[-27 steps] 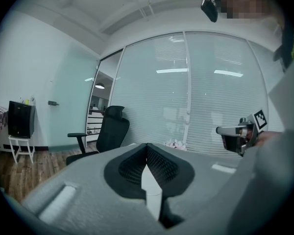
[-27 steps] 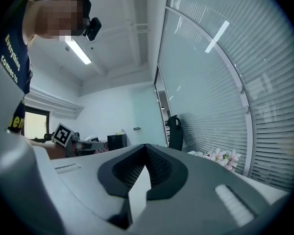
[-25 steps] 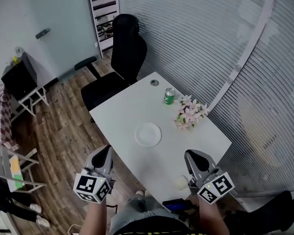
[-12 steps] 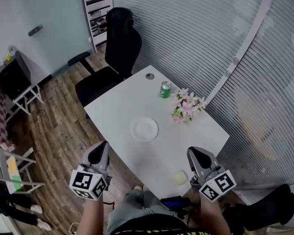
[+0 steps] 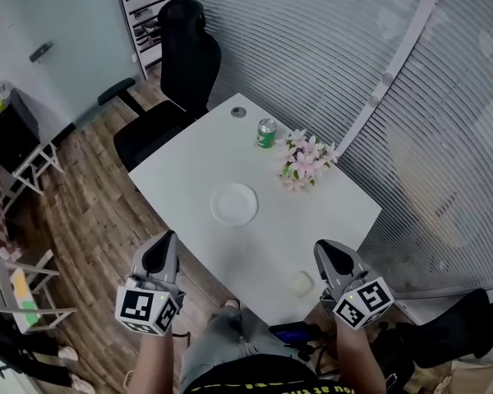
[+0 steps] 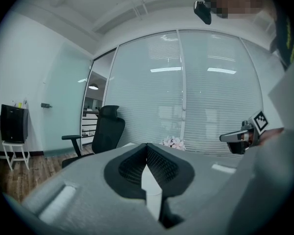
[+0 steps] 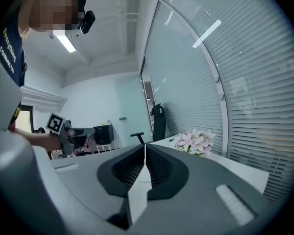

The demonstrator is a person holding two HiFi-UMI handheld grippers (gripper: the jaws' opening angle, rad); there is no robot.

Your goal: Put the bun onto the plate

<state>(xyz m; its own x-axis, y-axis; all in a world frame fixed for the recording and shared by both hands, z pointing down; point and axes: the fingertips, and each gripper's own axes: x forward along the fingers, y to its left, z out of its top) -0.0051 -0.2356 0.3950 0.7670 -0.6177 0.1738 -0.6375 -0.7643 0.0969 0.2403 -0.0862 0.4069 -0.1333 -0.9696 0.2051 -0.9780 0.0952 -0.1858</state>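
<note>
from the head view, we look down on a white table (image 5: pixel 189 179) with a plate (image 5: pixel 234 204) near its middle. the bun (image 5: pixel 299 283) lies close to the table's near edge, well apart from the plate and just beside the right gripper (image 5: pixel 324 249), on that gripper's left. a green can (image 5: pixel 267 133) and a bunch of pink flowers (image 5: pixel 304 161) stand toward the far side, and a black chair (image 5: pixel 177 72) stands at the far corner. the left gripper (image 5: pixel 166 241) hangs off the table's left edge, over the wooden floor (image 5: pixel 82 212).

along the left gripper view, we see its jaws pressed together, narrow, with nothing between them. past them are the chair and the flowers, and at the right edge the right gripper in the person's hand.

along the right gripper view, we see its jaws meeting at the tips and only just beginning to part, with nothing between them. the flowers and the tabletop lie ahead to the right, the chair is farther back, and the left gripper is at the left.
</note>
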